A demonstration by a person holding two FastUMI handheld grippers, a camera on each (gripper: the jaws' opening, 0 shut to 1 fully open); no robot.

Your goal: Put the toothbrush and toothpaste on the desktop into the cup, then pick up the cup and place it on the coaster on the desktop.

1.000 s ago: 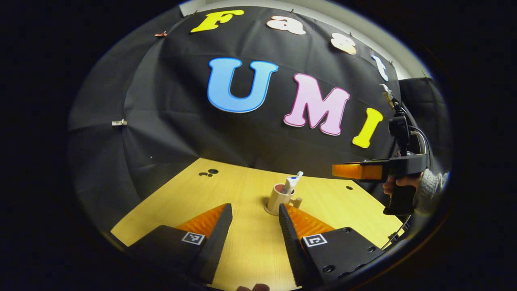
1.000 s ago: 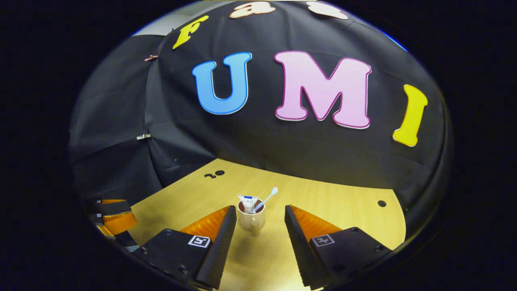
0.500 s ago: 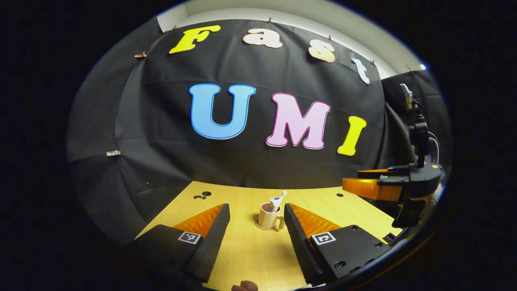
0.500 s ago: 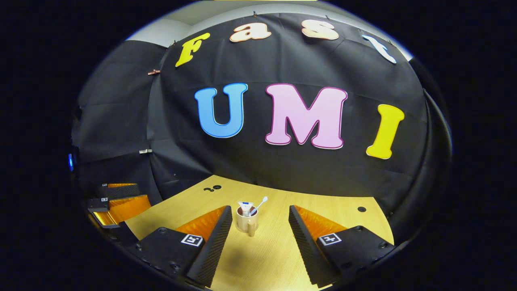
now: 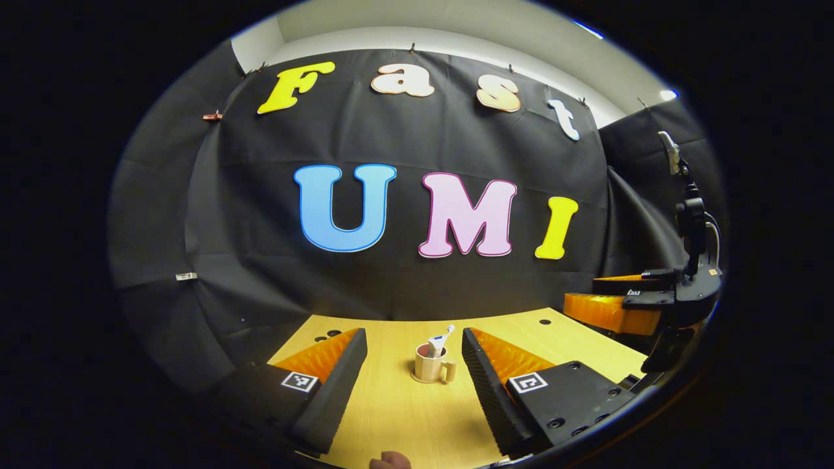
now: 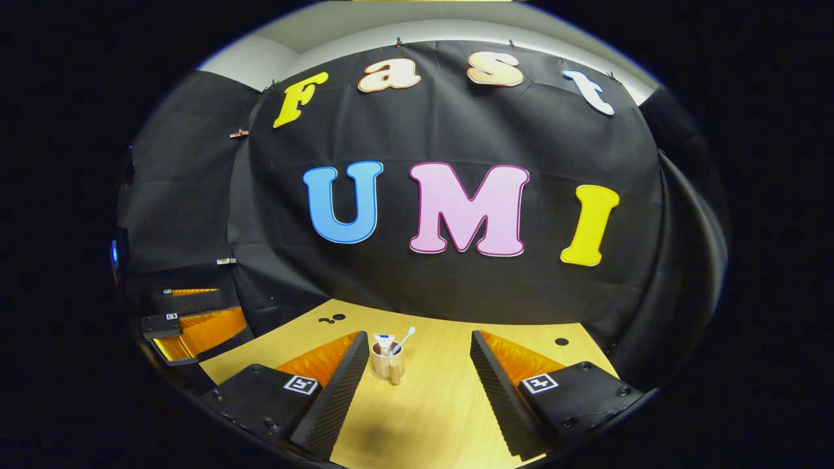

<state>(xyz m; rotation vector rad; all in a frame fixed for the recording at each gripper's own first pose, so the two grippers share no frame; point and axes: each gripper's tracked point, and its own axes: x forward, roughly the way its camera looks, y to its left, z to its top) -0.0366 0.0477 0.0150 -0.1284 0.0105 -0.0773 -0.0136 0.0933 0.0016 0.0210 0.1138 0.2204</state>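
Observation:
A beige cup (image 5: 429, 366) with its handle toward me stands upright on the wooden table (image 5: 404, 417), on a pale round coaster (image 5: 417, 380). A white toothbrush (image 5: 448, 331) and a toothpaste tube (image 5: 435, 345) stick out of the cup. My left gripper (image 5: 414, 333) is open, well short of the cup, with nothing between its fingers. In the right gripper view the cup (image 6: 386, 362), the toothbrush (image 6: 405, 337) and the toothpaste (image 6: 383, 341) sit just beyond my open right gripper (image 6: 418, 336). The right gripper (image 5: 583, 296) hangs at the far right of the left gripper view.
Small dark holes mark the table at the back left (image 5: 329, 337) and back right (image 5: 546, 322). The black cloth wall rises right behind the table. The left gripper (image 6: 225, 312) hovers off the table's left edge. A fingertip (image 5: 389, 461) shows at the bottom.
Both grippers have drawn back from the cup and tipped upward, so the cup looks smaller and farther. Both stay open. The cup has not moved.

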